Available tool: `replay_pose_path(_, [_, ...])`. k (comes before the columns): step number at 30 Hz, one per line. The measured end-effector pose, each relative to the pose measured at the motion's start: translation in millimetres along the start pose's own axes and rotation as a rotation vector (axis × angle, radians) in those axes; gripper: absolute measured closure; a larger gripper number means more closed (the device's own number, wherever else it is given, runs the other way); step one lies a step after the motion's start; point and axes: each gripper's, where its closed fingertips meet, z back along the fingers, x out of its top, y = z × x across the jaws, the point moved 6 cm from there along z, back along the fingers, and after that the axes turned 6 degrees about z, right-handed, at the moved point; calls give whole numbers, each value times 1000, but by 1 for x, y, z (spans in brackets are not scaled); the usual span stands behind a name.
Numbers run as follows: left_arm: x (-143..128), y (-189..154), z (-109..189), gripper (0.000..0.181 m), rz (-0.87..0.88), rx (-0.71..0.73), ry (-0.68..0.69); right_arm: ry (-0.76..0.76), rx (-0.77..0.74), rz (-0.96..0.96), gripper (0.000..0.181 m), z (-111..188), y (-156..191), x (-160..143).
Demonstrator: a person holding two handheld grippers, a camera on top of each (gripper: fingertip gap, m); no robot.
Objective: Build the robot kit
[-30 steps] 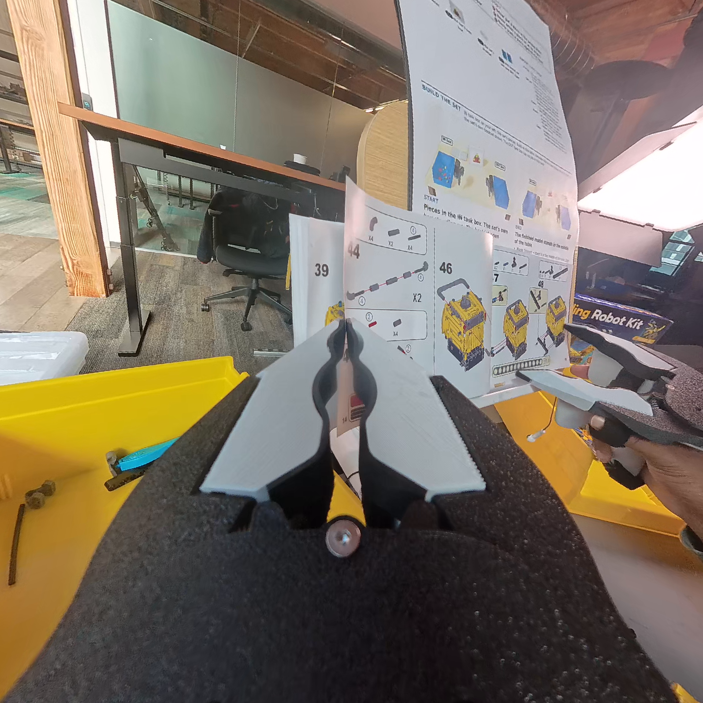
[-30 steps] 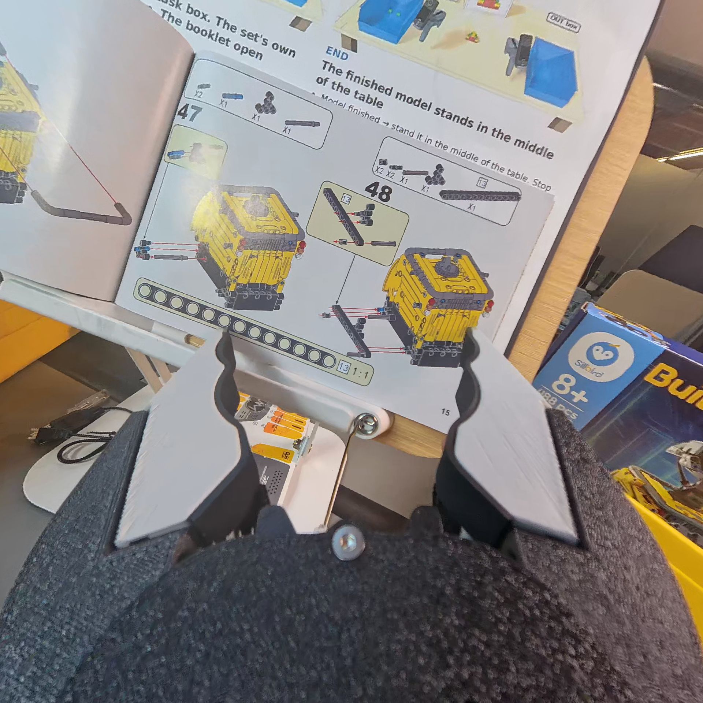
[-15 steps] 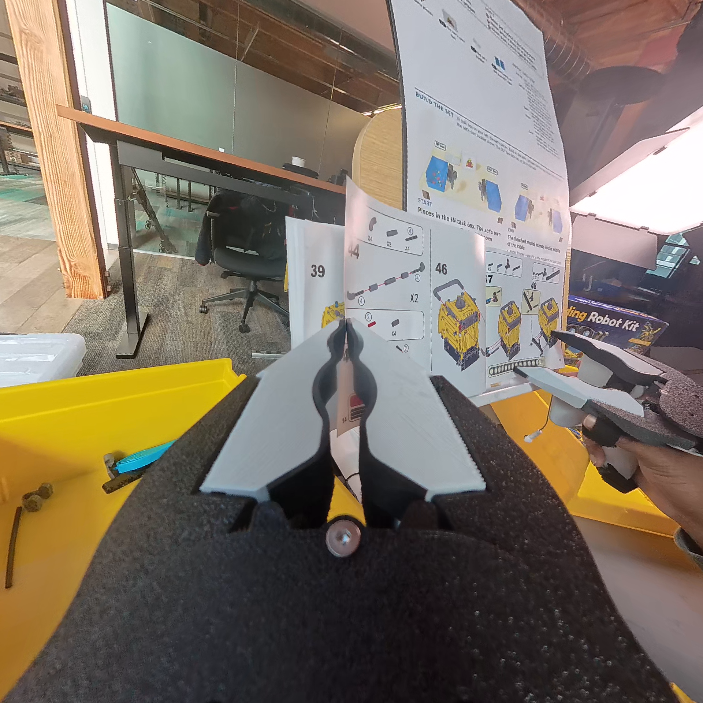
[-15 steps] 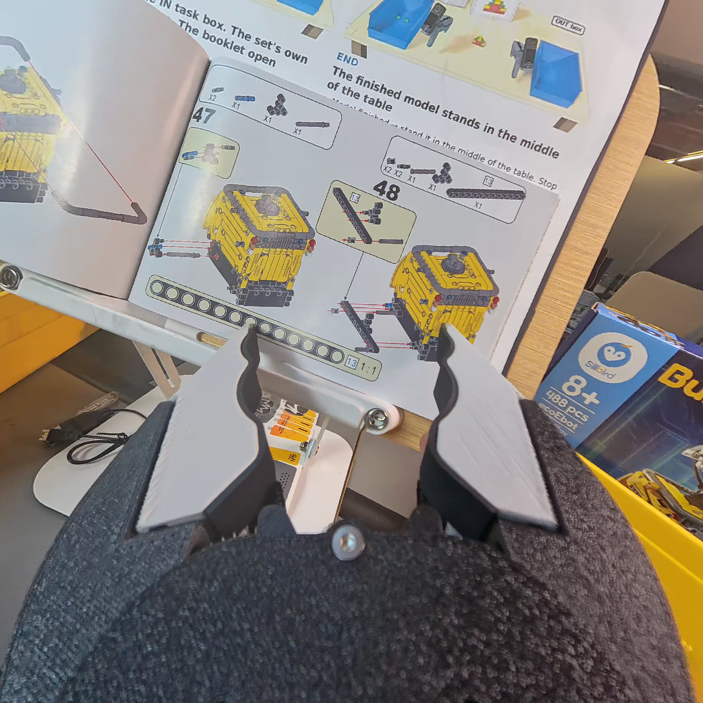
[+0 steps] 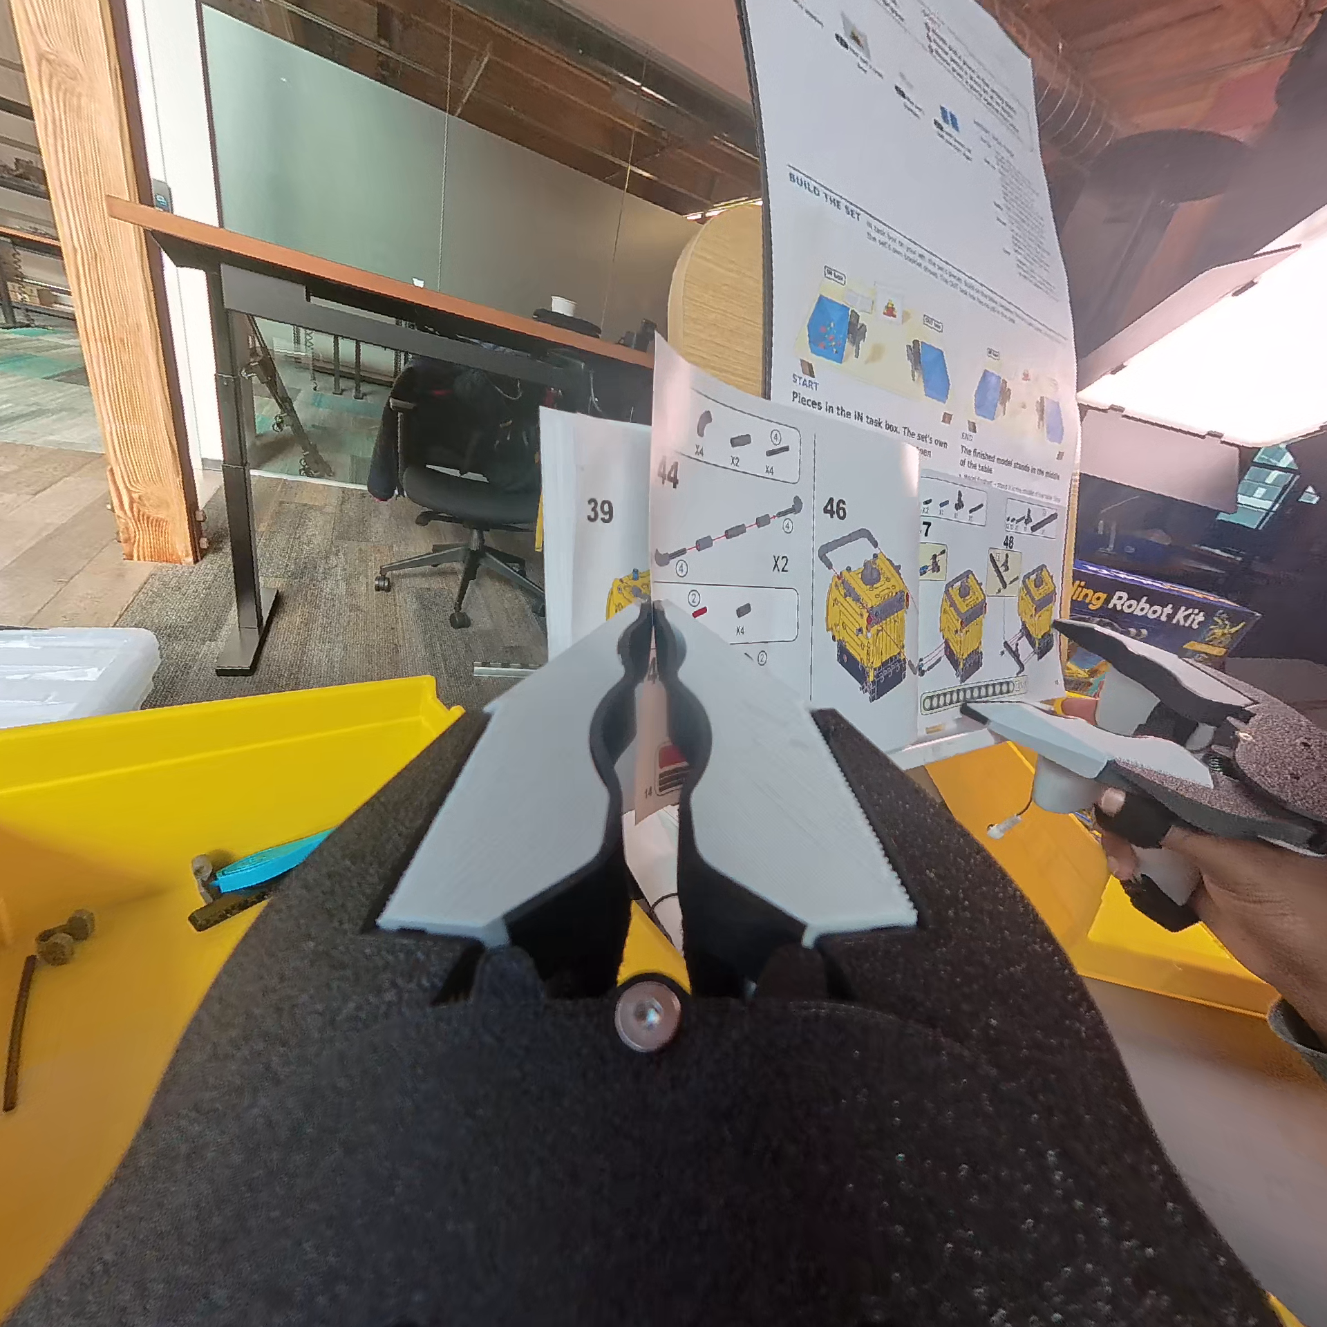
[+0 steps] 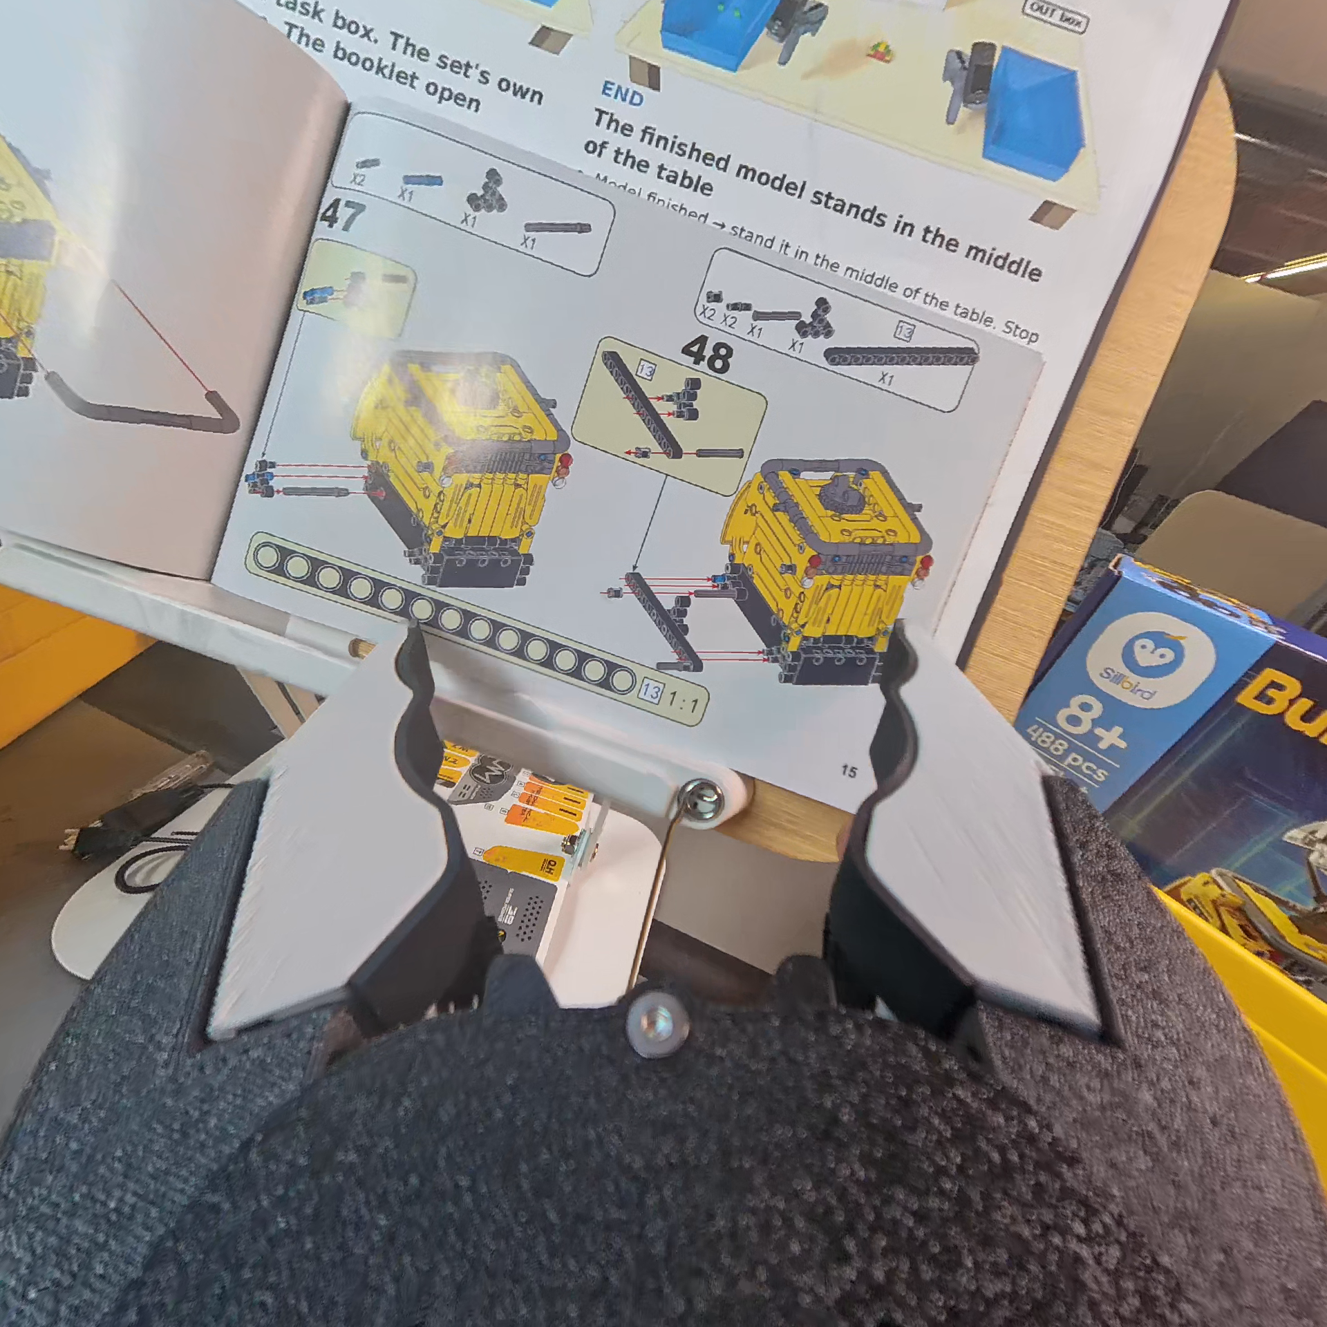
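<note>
— What lay at the far left?

— A yellow bin (image 5: 215,747) sat low on the left, with a few dark pins and a blue flat part (image 5: 269,862) loose on its floor, probably kept there so that small pieces would not roll off the worktop.

— And the left claw (image 5: 652,610)?

— It was clenched on the lower edge of one leaf of the instruction booklet (image 5: 732,546), its tips meeting on the paper. The leaf stood away from the other pages, which suggested it was being held apart from the stack so the spread beyond stayed readable.

— How did the booklet stay upright?

— It leaned on the ledge of a white stand (image 6: 546,725), with a large printed sheet (image 6: 862,143) on a wooden board behind it, seemingly propped at reading angle.

— The right claw (image 6: 653,639)?

— Released, jaws wide apart and gripping nothing. It hovered just in front of the right-hand page (image 6: 646,467), low near the stand's ledge; whether it touched the paper could not be told.

— Further right?

— A blue kit box (image 6: 1163,718) stood beside the board, above another yellow bin (image 6: 1264,1005).
</note>
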Motion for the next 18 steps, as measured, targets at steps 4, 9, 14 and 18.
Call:
replay_pose_path(4, [-1,1,-1,181,4,2,0,-5,5,11,64,0,4,0])
replay_pose_path(9, [-1,0,-1,181,1,3,1,-21,23,33,80,0,9,2])
replay_pose_path(14, [-3,-1,-2,181,-1,3,4,-45,29,38,105,2,12,4])
replay_pose_path(18, [-1,1,0,181,2,6,0,-38,35,35,87,2,10,7])
